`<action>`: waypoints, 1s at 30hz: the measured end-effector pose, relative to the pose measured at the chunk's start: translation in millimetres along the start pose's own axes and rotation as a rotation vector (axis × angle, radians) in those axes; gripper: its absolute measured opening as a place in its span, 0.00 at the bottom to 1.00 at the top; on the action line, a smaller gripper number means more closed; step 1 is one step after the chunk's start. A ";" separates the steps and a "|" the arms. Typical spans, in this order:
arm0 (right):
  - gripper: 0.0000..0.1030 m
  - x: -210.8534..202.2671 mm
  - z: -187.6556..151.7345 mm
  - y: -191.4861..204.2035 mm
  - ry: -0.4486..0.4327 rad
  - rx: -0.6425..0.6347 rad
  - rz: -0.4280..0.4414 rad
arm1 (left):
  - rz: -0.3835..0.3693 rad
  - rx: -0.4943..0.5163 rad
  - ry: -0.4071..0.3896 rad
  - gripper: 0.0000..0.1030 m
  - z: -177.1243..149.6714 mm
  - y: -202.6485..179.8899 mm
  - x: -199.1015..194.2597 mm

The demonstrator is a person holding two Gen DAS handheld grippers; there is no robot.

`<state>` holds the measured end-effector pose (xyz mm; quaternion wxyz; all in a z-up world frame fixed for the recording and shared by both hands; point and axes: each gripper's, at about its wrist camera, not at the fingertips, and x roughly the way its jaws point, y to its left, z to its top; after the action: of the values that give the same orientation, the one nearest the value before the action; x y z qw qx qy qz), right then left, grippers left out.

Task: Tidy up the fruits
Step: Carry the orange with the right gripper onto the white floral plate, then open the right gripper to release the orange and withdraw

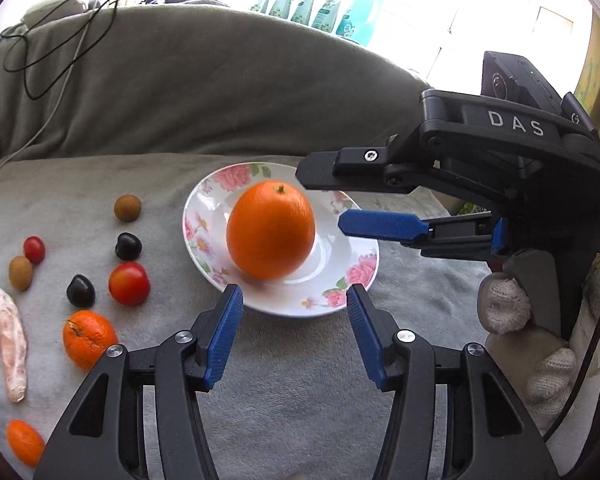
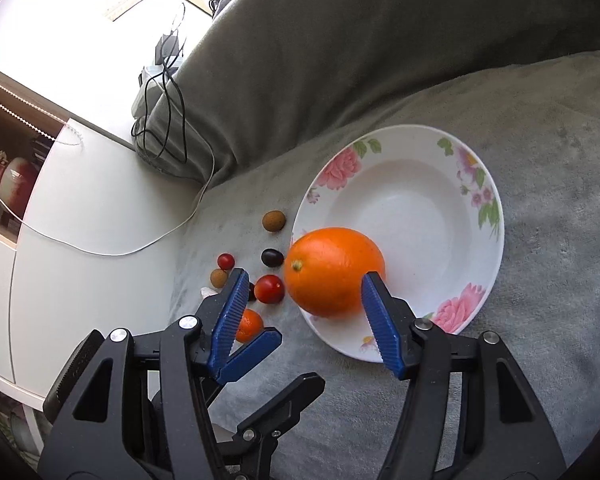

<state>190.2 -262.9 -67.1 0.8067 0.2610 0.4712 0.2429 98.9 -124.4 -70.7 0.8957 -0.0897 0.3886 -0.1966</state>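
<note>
A large orange (image 1: 271, 230) sits on a white plate with pink flowers (image 1: 328, 292); in the right wrist view the orange (image 2: 332, 272) rests on the plate's (image 2: 476, 272) left rim. My left gripper (image 1: 294, 300) is open and empty, just short of the plate's near rim. My right gripper (image 2: 302, 286) is open and empty, close to the orange; it reaches in from the right in the left wrist view (image 1: 320, 202). Small fruits lie left of the plate: a cherry tomato (image 1: 129, 283), a dark fruit (image 1: 128, 246), a longan (image 1: 127, 208), a mandarin (image 1: 89, 339).
The grey blanket (image 1: 300, 400) covers the seat, with a grey cushion (image 1: 204, 80) behind it. A pale pink peeled piece (image 1: 8, 344) and another small orange fruit (image 1: 24, 442) lie at the far left. Cables (image 2: 168, 92) and a white surface (image 2: 92, 208) are beside the cushion.
</note>
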 end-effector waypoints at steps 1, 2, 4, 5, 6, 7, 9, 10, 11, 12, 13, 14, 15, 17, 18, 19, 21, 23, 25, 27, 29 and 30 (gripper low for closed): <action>0.60 -2.7 1.2 -0.3 -0.006 -0.001 0.002 | -0.001 0.000 -0.001 0.52 -0.2 0.2 -0.7; 0.60 -4.9 2.1 -1.3 -0.009 0.003 0.007 | 0.000 0.000 -0.002 0.52 0.4 -1.0 -0.9; 0.60 -8.9 2.7 -2.9 -0.021 0.005 0.003 | 0.000 -0.001 -0.003 0.52 -0.6 -0.7 -2.0; 0.60 -10.2 2.3 -3.3 -0.027 0.001 -0.006 | 0.000 0.000 -0.003 0.52 -1.4 -1.2 -4.2; 0.60 -11.3 1.7 -3.5 -0.031 -0.004 -0.016 | 0.003 0.002 -0.004 0.52 -1.9 -1.2 -5.2; 0.60 -12.1 0.9 -3.5 -0.035 -0.011 -0.024 | 0.005 0.004 -0.005 0.52 -2.6 -1.5 -6.5; 0.60 -12.8 -1.2 -3.1 -0.042 -0.033 -0.051 | 0.011 0.008 -0.010 0.52 -3.9 -1.3 -9.3; 0.61 -13.3 -2.2 -3.0 -0.046 -0.041 -0.064 | 0.013 0.010 -0.012 0.52 -4.2 -1.4 -10.6; 0.61 -14.3 -3.3 -3.6 -0.051 -0.047 -0.074 | 0.015 0.011 -0.014 0.52 -4.4 -1.4 -11.9; 0.61 -15.1 -4.5 -4.1 -0.055 -0.050 -0.079 | 0.017 0.012 -0.017 0.52 -4.8 -1.3 -14.1; 0.61 -16.0 -5.5 -4.7 -0.057 -0.053 -0.082 | 0.019 0.013 -0.018 0.52 -3.8 -1.3 -16.1; 0.61 -16.7 -6.2 -4.6 -0.059 -0.058 -0.086 | 0.022 0.015 -0.019 0.52 -3.6 -1.3 -17.5; 0.61 -17.7 -7.2 -4.5 -0.063 -0.063 -0.091 | 0.026 0.016 -0.020 0.52 -4.4 -1.5 -17.1; 0.65 -19.6 -9.3 -3.1 -0.073 -0.074 -0.104 | 0.032 0.014 -0.022 0.52 -4.3 -0.6 -20.5; 0.71 -21.1 -10.5 -1.8 -0.083 -0.080 -0.111 | 0.034 0.013 -0.024 0.52 -4.4 0.3 -21.5; 0.75 -23.0 -11.9 -0.5 -0.095 -0.087 -0.116 | 0.038 0.012 -0.026 0.53 -4.3 0.4 -22.8; 0.76 -24.7 -13.3 4.9 -0.109 -0.108 -0.129 | 0.044 0.014 -0.028 0.55 -4.7 1.4 -25.1; 0.76 -26.3 -15.1 9.6 -0.116 -0.132 -0.138 | 0.052 0.015 -0.031 0.60 -5.7 3.3 -27.7; 0.76 -27.0 -16.7 12.9 -0.120 -0.147 -0.141 | 0.057 0.012 -0.036 0.60 -6.9 6.5 -31.4; 0.77 -27.1 -18.4 14.6 -0.122 -0.150 -0.137 | 0.065 0.010 -0.042 0.61 -7.9 10.3 -36.6; 0.82 -26.1 -19.7 17.1 -0.120 -0.159 -0.132 | 0.083 0.008 -0.047 0.66 -8.3 13.2 -40.0; 0.84 -25.0 -20.1 19.4 -0.121 -0.164 -0.130 | 0.088 0.006 -0.050 0.67 -8.9 15.3 -42.1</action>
<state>158.6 -260.5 -47.1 0.8665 0.1772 0.4158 0.2118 70.6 -92.8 -53.7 0.9132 -0.0745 0.3691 -0.1558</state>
